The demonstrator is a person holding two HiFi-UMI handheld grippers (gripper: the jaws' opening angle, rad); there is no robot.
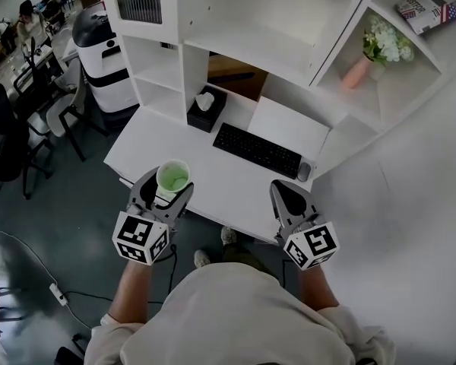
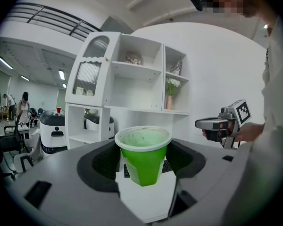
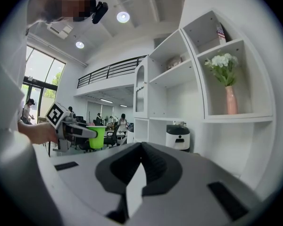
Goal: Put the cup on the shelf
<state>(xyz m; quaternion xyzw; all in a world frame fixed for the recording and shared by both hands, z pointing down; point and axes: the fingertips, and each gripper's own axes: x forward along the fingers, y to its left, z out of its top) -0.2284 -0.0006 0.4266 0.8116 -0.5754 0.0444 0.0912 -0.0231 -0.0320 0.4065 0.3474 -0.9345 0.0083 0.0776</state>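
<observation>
Operator torso, white shirt, fills near edge of head view; both forearms extend fwd toward desk

1. left gripper: clenched on cup. Left gripper view shows both pads pressed against cup wall just below rim, one per side. Cup is green w/ white rim, upright, mouth up. Pos.: over near-left part of desk, left of keyboard, well apart from shelf unit. Whether cup base touches desk: cannot tell

2. right gripper: jaws closed tip to tip, nothing btwn them (ref. right gripper view). Pos.: over near-right desk edge, near mouse, well apart from left gripper

3. Desk contents: black keyboard approx. at centre, mouse just beside its right end, black tissue box at far left, against shelf unit

4. Shelf unit, white, stands at far side of desk. Right-hand compartment holds pink vase w/ white flowers; compartment above it holds a magazine lying flat
</observation>
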